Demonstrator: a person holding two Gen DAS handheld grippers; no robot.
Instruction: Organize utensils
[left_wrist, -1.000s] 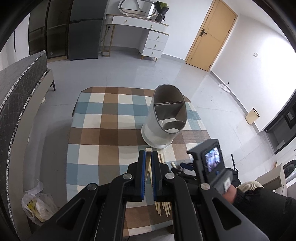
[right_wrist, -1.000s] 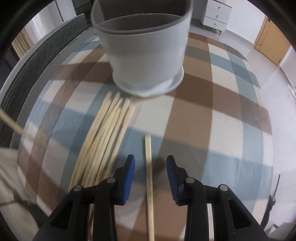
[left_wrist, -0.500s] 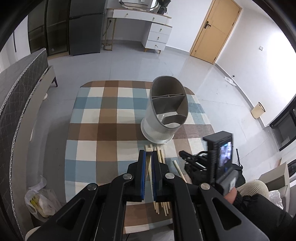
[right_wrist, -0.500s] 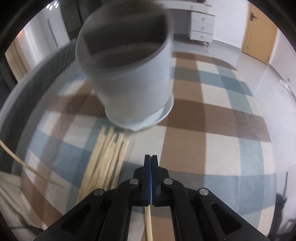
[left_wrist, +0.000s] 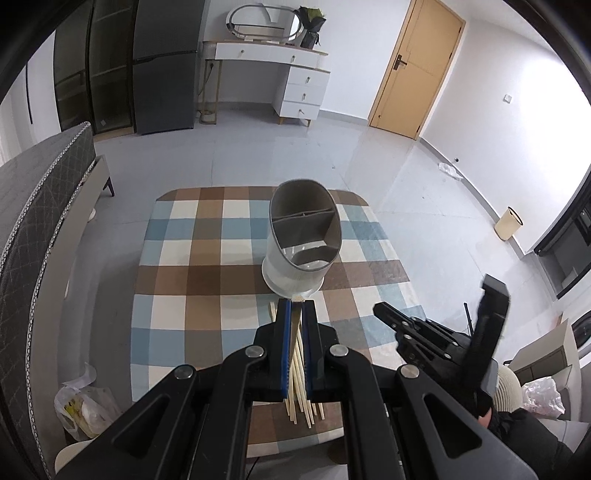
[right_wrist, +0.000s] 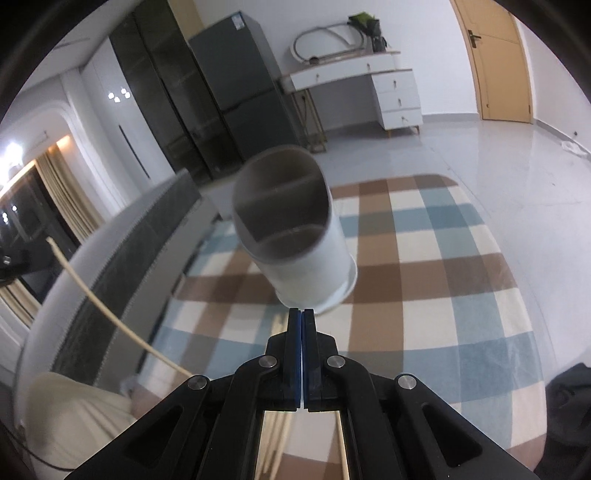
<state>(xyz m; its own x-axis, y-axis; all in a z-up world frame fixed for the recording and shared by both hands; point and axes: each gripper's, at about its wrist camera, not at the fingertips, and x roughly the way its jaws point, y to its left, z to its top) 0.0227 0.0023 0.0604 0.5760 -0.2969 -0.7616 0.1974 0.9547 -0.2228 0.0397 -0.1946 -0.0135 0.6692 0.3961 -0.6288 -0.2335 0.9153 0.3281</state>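
A grey-and-white utensil holder (left_wrist: 303, 236) with dividers stands on the checked tablecloth (left_wrist: 184, 280). Near the front edge of the table lies a bundle of several wooden chopsticks (left_wrist: 303, 406). My left gripper (left_wrist: 294, 306) hovers above that bundle, shut on one chopstick (left_wrist: 294, 328) that pokes out towards the holder. My right gripper (right_wrist: 301, 314) is shut just in front of the holder (right_wrist: 291, 236). A pale chopstick (right_wrist: 345, 450) trails back under its fingers. In the left wrist view the right gripper (left_wrist: 380, 310) hangs above the table's right side. The left-held chopstick (right_wrist: 92, 295) crosses the right wrist view.
A grey sofa (left_wrist: 37, 206) runs along the table's left side. A plastic bag (left_wrist: 85, 406) lies on the floor at the near left. A cardboard box (left_wrist: 546, 350) and a person's dark sleeve (left_wrist: 517, 435) are at the right. A white dresser (left_wrist: 295, 74) stands far back.
My right gripper shut on the single chopstick on the cloth, then rose and tilted up towards the holder. My left gripper lifted a little with its chopstick.
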